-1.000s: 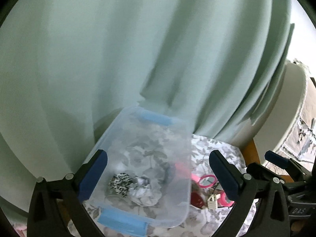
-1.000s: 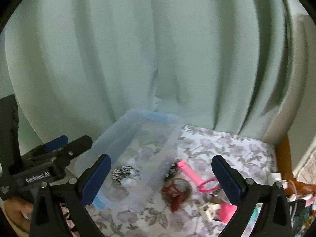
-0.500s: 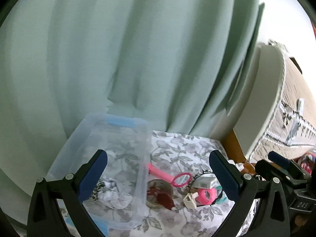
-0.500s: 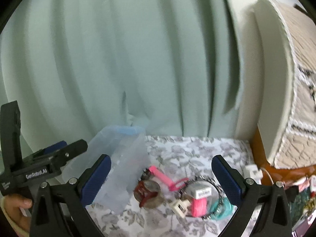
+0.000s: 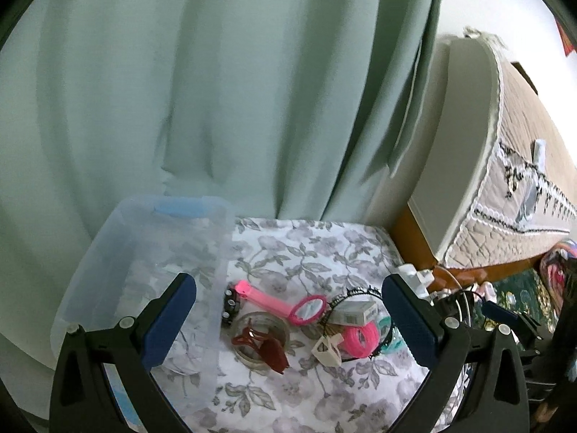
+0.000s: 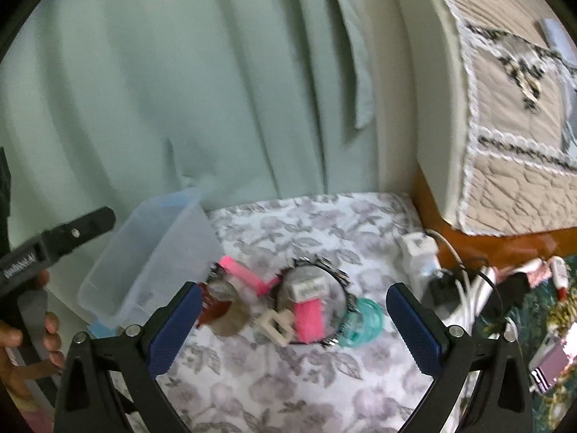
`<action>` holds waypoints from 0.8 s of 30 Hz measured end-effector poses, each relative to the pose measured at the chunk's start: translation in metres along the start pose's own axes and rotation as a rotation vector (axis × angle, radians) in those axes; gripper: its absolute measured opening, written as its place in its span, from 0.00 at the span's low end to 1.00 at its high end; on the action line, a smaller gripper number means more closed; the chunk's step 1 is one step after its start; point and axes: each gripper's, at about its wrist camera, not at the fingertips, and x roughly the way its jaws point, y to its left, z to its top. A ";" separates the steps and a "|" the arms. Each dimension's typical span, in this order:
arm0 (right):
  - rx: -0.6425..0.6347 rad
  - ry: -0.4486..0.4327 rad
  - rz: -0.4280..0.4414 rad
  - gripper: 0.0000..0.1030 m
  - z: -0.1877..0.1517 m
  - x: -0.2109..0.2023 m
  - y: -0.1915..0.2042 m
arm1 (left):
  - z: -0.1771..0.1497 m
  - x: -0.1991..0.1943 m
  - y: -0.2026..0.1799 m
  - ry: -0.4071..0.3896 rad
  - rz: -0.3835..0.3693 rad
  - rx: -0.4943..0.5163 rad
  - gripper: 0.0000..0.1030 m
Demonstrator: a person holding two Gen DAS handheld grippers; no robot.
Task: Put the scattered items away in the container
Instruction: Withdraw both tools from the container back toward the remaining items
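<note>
Inventory, left to right.

- Clear container (image 5: 119, 263): at the left on the floral cloth (image 5: 306, 259); contents unclear from here.
- Loose beside it: pink hand mirror (image 5: 277, 305), tape roll (image 5: 261, 339) under a red hair claw (image 5: 263, 346), cream claw clip (image 5: 328, 350), small box (image 5: 355, 312), pink coil (image 5: 359, 335), teal coil (image 6: 362, 321).
- My left gripper (image 5: 288, 324) and right gripper (image 6: 290, 328): both spread, holding nothing, above the pile.

Step, as I judge: choosing a piece. Next: lower over one item, pinch it, carry it left into the container.
</note>
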 end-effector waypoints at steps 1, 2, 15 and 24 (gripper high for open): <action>0.003 0.004 -0.005 1.00 -0.003 0.000 -0.004 | -0.001 0.002 -0.002 0.007 -0.001 0.007 1.00; 0.012 0.013 -0.010 1.00 -0.006 0.002 -0.009 | -0.003 0.005 -0.005 0.012 -0.002 0.014 1.00; 0.106 0.128 0.000 1.00 -0.044 0.032 -0.054 | -0.032 0.048 -0.022 0.143 -0.042 0.051 1.00; 0.088 0.193 0.036 1.00 -0.060 0.060 -0.050 | -0.062 0.076 -0.022 0.249 -0.006 0.018 0.99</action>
